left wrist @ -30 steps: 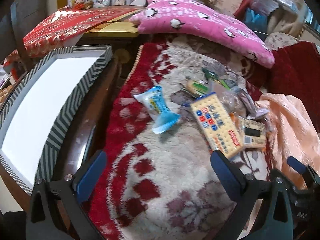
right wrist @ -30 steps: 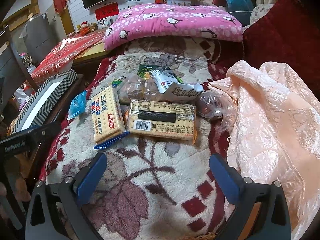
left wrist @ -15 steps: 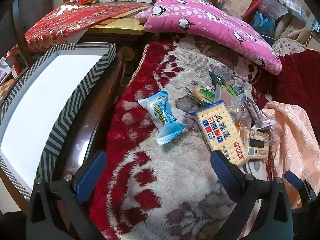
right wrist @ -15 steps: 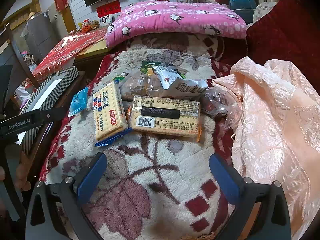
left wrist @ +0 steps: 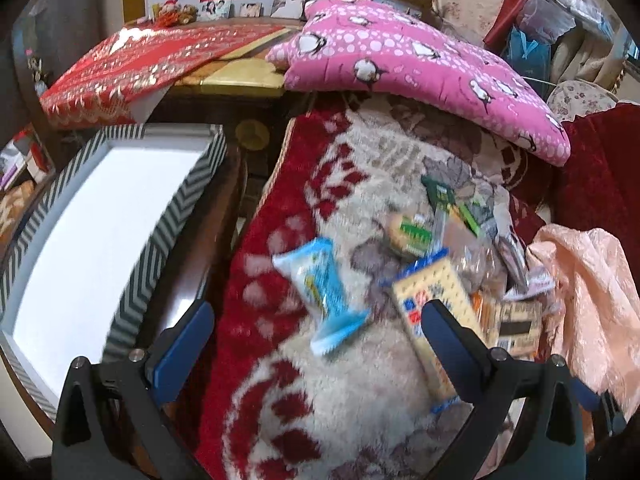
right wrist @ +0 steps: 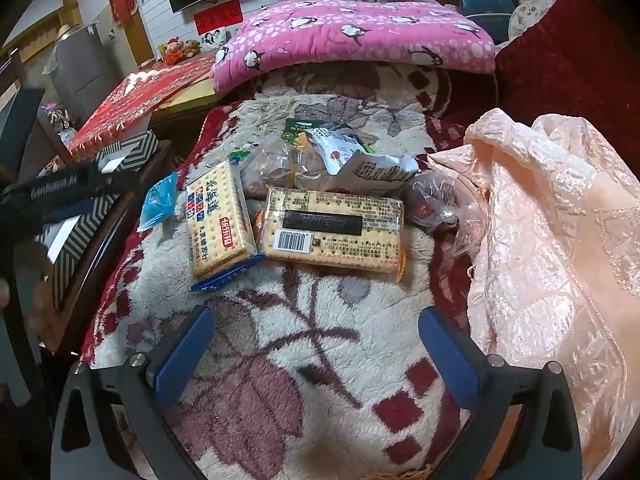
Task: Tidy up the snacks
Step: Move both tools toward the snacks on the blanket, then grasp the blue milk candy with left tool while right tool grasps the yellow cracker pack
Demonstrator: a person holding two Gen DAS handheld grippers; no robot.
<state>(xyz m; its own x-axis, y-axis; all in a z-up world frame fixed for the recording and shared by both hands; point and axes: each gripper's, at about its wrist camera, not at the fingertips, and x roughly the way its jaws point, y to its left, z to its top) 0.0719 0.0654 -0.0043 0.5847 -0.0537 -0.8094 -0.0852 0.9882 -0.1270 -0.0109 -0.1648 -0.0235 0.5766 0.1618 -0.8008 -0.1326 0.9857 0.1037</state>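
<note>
Snacks lie scattered on a plush red-and-cream blanket [right wrist: 320, 340] as both tongs hover above it, empty and spread wide. In the left wrist view, the left tongs [left wrist: 316, 344] frame a light blue snack packet [left wrist: 322, 290] at the centre of the frame, just ahead of the blue fingertips and between them, its long axis running from upper left to lower right, roughly along the line of approach. The left tongs are the nearer pair; in the right wrist view the same packet sits far off at centre left. Ahead of the right tongs [right wrist: 316, 344], a blue-edged cracker pack [right wrist: 218, 220] and a barcoded cracker pack [right wrist: 334, 230] lie side by side at mid-frame, with crumpled bags behind. A striped-rim box [left wrist: 132, 276], its white inside showing, waits at the left of the left view, beside the blanket. Compared with half a second ago, the left view has closed in on the blue packet, which now looms larger and blurred, while the right view looks much the same.
</note>
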